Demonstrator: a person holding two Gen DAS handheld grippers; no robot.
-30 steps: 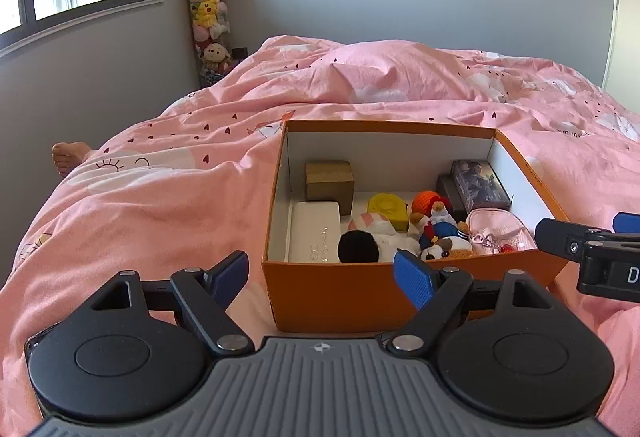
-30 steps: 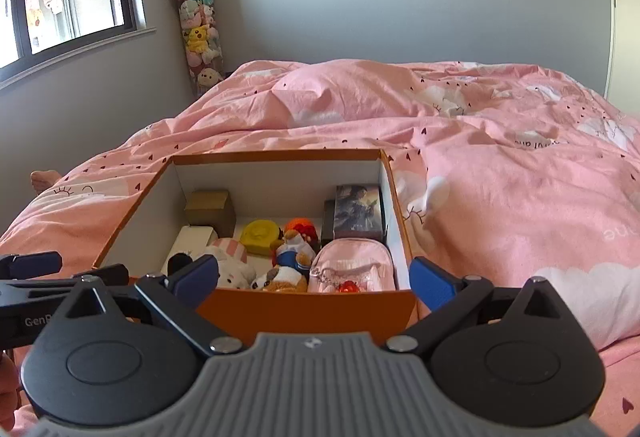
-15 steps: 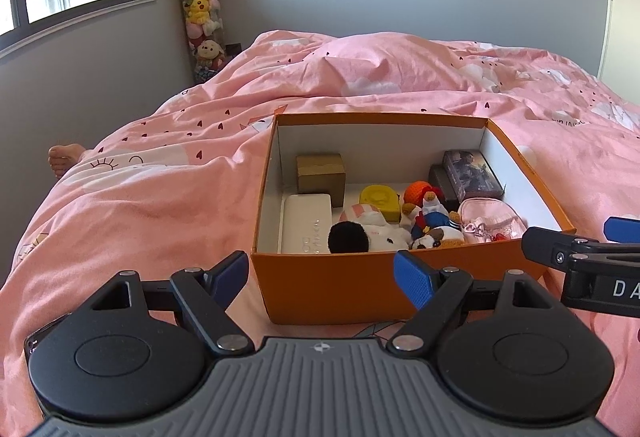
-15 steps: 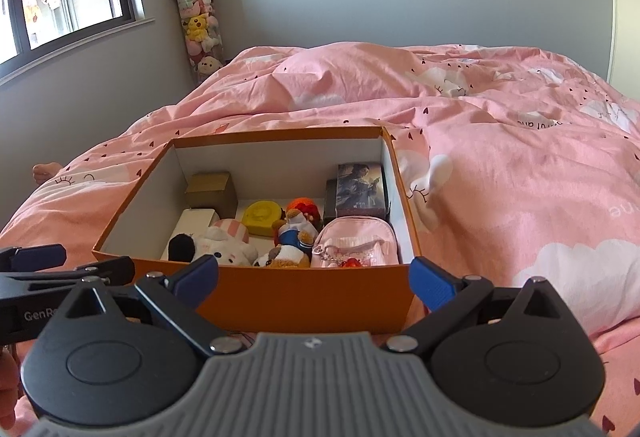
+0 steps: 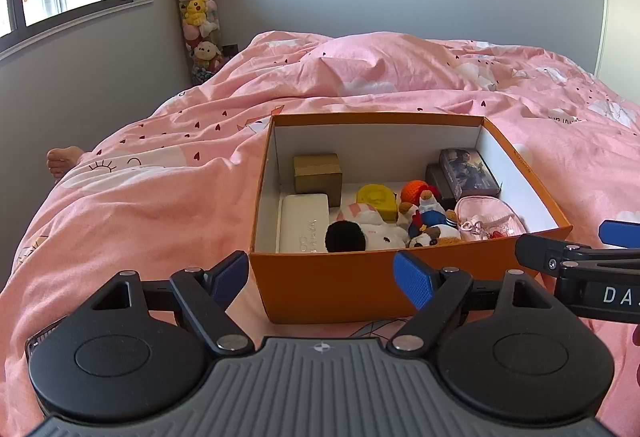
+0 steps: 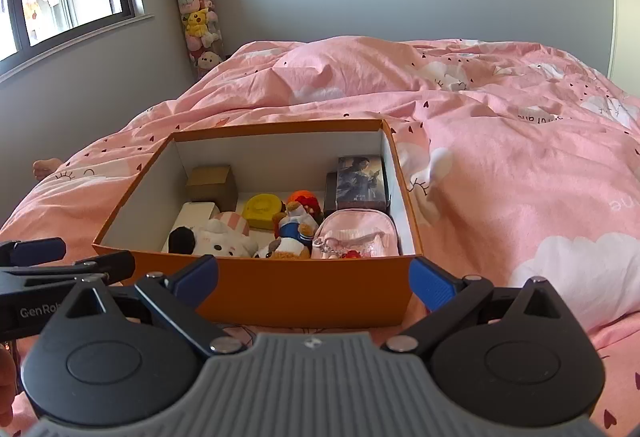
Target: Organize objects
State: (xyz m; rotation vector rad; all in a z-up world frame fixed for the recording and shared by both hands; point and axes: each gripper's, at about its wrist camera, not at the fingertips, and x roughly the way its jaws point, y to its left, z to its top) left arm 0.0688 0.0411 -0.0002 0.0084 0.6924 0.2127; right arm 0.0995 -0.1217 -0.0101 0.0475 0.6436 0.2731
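Over the last second both of my grippers have pulled back from the orange box (image 5: 372, 287), so it now sits lower and farther out in each view, with more of its front wall showing. My left gripper (image 5: 322, 275) hangs in front of the box's near wall with its blue-padded fingers spread wide and nothing between them. My right gripper (image 6: 316, 279) does the same from the other side, jaws wide apart and empty, the box's front wall filling the gap.

The box rests on the pink duvet (image 6: 520, 165), open at the top. Inside, at the back left, stands a small brown carton (image 5: 317, 173); in front of it lies a white case (image 5: 304, 221) with faint lettering I cannot read. A yellow round piece (image 6: 262, 211) lies mid-box, an orange ball (image 5: 416, 191) just beside it. Plush toys (image 6: 224, 239) crowd the near wall, and a pink pouch (image 6: 354, 233) with a keychain lies at the near right. Behind it lies a dark picture box (image 6: 362, 179); its print is too small to read.

In the left view, the right tool's side shows "DA". In the right view, the left tool's side reads "GenRob", cut off. The duvet carries upside-down lettering that I cannot make out.
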